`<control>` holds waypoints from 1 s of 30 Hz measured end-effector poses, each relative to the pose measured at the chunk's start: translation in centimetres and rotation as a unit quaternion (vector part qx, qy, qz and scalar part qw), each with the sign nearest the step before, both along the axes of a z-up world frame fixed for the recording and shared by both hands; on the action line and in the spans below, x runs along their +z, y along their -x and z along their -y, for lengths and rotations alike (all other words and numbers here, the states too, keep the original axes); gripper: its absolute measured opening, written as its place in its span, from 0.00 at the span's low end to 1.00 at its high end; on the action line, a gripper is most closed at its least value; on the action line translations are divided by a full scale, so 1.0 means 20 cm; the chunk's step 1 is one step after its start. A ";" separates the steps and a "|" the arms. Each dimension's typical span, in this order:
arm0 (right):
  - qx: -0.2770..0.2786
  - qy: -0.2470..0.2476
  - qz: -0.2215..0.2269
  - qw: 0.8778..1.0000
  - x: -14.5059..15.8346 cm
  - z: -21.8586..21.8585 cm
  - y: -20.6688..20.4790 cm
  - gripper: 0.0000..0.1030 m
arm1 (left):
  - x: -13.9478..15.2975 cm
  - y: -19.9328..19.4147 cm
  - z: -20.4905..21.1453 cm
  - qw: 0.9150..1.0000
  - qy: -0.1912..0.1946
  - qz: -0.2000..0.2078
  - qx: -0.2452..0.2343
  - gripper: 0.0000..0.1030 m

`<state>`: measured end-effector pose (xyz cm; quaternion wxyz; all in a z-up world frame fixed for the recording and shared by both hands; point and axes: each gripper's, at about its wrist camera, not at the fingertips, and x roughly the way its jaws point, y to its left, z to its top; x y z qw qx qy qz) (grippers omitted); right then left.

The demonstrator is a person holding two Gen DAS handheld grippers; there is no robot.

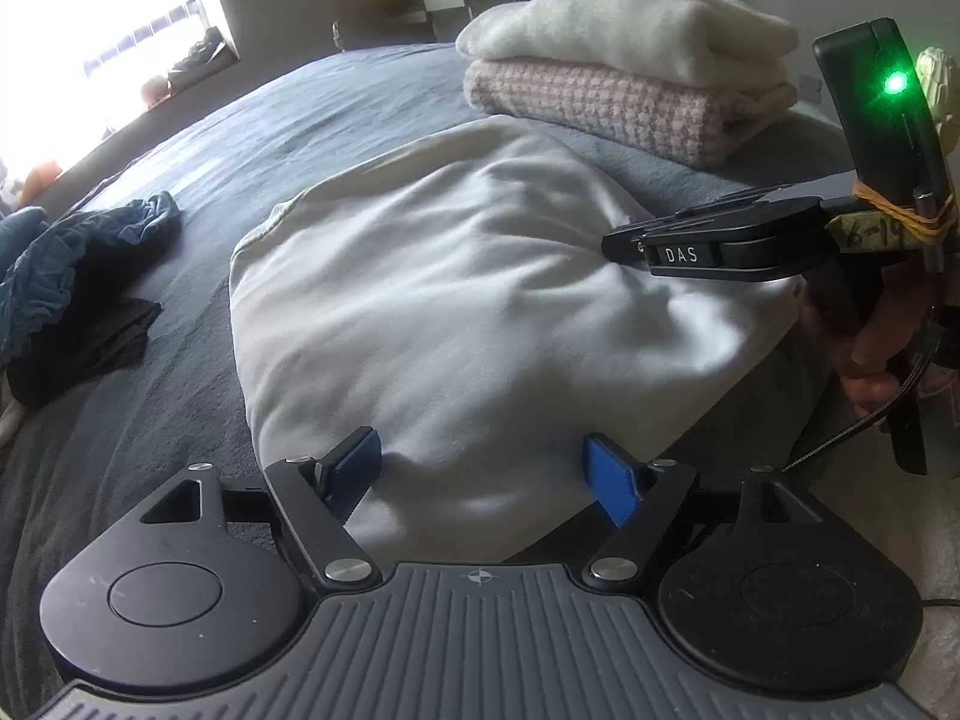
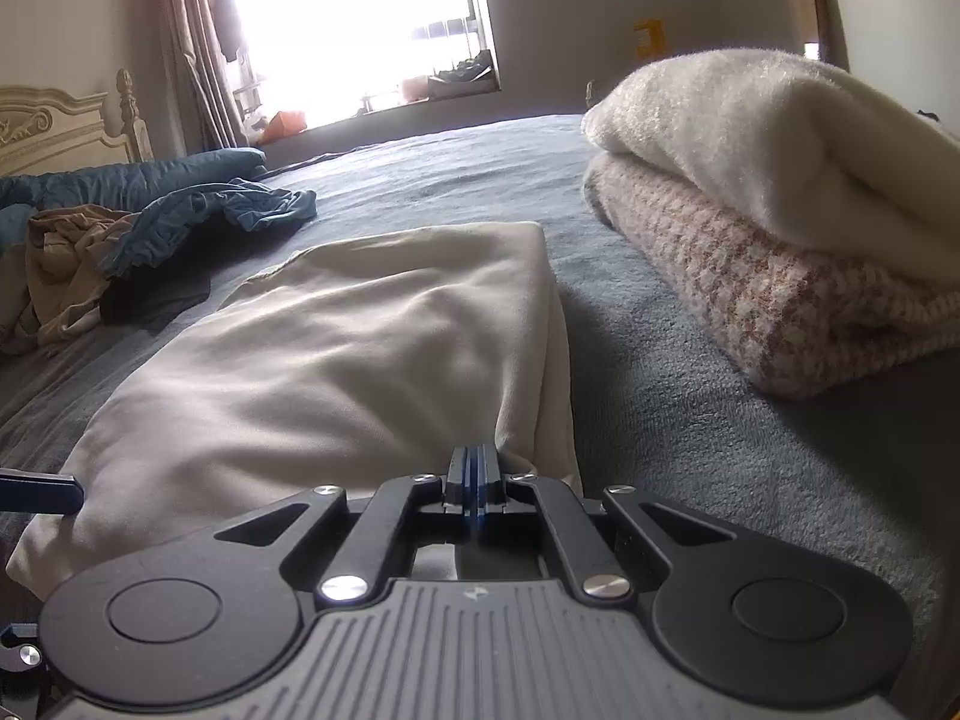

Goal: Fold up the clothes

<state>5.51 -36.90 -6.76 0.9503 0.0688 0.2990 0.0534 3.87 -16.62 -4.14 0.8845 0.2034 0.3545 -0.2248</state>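
Note:
A white garment lies folded into a rough rectangle on the grey bed cover. My left gripper hangs over its near edge, open, blue pads wide apart with cloth below them and not pinched. My right gripper comes in from the right, held by a hand. Its tip digs into the garment's right side, and creases spread out from it. In the right wrist view the right gripper is shut, with a fold of the garment gathered at its tip.
A folded cream knit lies on a folded pink check knit at the back right, close to the garment. Crumpled blue and dark clothes lie at the left. A carved headboard and bright window are beyond.

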 end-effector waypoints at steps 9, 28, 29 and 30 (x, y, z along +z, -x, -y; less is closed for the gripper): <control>-0.008 0.002 -0.001 1.000 0.00 -0.02 0.01 0.00 | 0.02 -0.05 -0.03 0.999 0.040 -0.033 0.006 0.93; 0.008 -0.043 -0.004 0.999 -0.02 0.04 0.00 0.00 | 0.19 -0.04 -0.12 0.987 0.091 -0.077 0.107 1.00; 0.007 -0.048 -0.004 0.999 -0.02 0.05 0.00 0.00 | 0.20 -0.04 -0.11 0.988 0.085 -0.072 0.105 1.00; 0.007 -0.052 -0.004 0.999 -0.02 0.05 0.00 0.00 | 0.21 -0.04 -0.10 0.989 0.081 -0.068 0.103 1.00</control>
